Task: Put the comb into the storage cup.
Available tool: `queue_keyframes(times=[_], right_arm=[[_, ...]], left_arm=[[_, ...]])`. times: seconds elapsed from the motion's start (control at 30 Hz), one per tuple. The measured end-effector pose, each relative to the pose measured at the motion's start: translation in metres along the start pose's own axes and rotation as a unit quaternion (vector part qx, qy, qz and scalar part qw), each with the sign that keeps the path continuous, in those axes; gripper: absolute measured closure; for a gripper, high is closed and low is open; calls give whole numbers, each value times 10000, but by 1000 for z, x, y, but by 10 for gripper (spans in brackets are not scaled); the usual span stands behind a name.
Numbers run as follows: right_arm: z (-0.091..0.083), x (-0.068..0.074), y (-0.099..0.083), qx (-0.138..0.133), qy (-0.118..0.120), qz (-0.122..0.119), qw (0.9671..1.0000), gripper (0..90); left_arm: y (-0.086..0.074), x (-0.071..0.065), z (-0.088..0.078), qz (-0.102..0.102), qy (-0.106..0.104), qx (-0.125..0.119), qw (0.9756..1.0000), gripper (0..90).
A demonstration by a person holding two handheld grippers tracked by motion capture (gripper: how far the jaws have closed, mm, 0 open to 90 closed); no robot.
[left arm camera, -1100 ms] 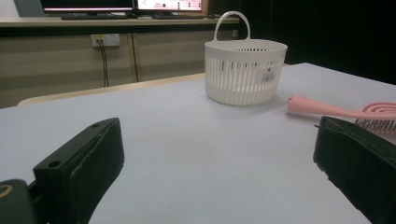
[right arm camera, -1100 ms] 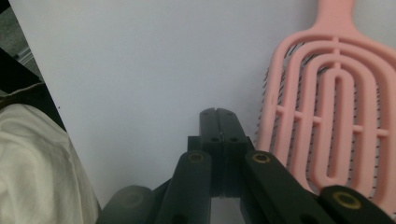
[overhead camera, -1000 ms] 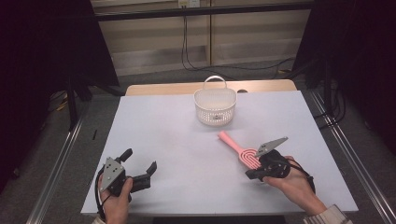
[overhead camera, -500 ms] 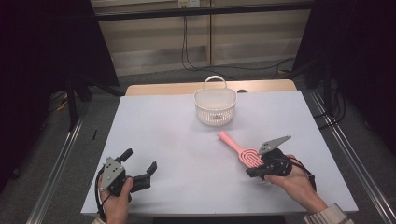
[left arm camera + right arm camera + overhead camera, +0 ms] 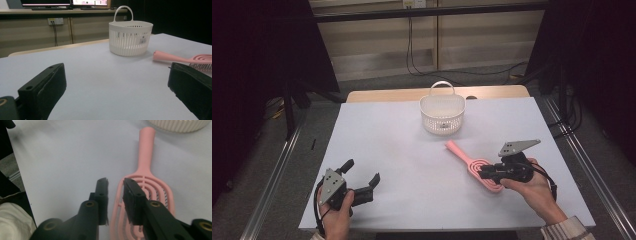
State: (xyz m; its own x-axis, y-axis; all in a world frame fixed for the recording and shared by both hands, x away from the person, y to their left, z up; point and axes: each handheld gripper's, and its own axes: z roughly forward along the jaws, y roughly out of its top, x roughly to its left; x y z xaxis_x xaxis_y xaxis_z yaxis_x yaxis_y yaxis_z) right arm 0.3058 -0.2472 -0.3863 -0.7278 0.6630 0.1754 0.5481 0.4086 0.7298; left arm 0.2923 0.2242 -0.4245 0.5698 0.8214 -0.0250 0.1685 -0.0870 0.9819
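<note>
Jaws: right gripper (image 5: 115,182) narrowly apart straddling the rim of the pink brush (image 5: 145,187); left gripper (image 5: 362,177) spread wide, empty. Brush: vented oval head, straight handle, flat on pale counter (image 5: 402,150) right-centre. White slotted basket (image 5: 442,112) at far edge. Dark room, cables behind.

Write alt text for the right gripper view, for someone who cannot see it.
Two black jaws of the right gripper straddle the rim of a pink hairbrush lying flat on a pale table, with a narrow gap between them. The brush handle points away toward a white basket at the top edge.
</note>
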Motion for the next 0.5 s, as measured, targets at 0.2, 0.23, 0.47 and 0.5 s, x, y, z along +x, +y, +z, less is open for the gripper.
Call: queue_keyframes(times=[0.2, 0.23, 0.47, 0.5], right_arm=[[-5, -1, 3, -25, -187, 59, 9998, 446], [-6, -1, 3, -40, -313, 63, 9995, 357], [-6, -9, 6, 101, -607, 562, 9965, 119], [-6, -9, 7, 187, -610, 588, 9962, 80]], left_arm=[[0, -1, 0, 13, 6, 18, 10000, 20], [0, -1, 1, 2, 10, 25, 10000, 20], [-1, -1, 1, -38, 19, 25, 10000, 20], [-1, -1, 1, -46, 15, 28, 10000, 20]])
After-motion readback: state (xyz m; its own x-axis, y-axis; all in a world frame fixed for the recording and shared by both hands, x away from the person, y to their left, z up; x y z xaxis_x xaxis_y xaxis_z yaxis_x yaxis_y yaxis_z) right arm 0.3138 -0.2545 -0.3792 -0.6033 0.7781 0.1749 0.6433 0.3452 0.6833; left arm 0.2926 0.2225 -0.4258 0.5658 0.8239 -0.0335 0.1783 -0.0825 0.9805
